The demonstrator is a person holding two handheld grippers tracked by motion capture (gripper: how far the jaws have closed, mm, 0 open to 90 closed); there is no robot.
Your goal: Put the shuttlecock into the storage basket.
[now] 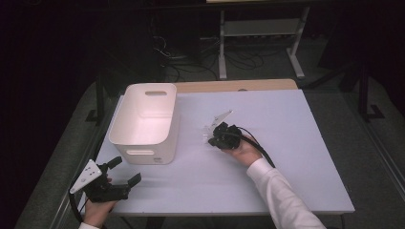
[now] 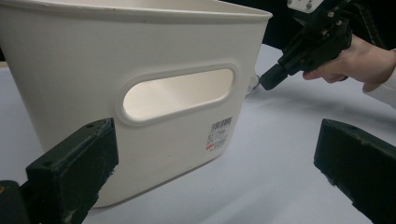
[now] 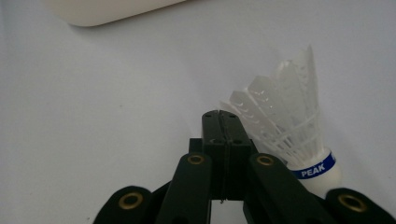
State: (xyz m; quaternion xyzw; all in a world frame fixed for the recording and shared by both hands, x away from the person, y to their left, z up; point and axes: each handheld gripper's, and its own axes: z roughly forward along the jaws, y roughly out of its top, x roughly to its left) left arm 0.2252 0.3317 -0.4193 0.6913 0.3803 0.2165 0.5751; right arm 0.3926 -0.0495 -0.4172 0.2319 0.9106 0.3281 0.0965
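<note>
A white feather shuttlecock [image 3: 289, 126] with a blue band marked PEAK lies on the white table [image 1: 286, 143]. It rests just right of my right gripper [image 3: 220, 122] in the right gripper view. That gripper's jaws are pressed together with nothing between them. In the high view the right gripper [image 1: 211, 140] sits low at mid-table, pointing left toward the bin. My left gripper [image 1: 126, 170] is at the near left corner with its jaws spread wide and nothing in them. It faces the handle cutout of the white bin [image 2: 140, 46].
The white plastic bin [image 1: 145, 121] stands upright at the left of the table and looks to hold nothing. Beyond the table's far edge are a dark floor, cables and a white metal frame [image 1: 260, 38]. The table's right half is bare.
</note>
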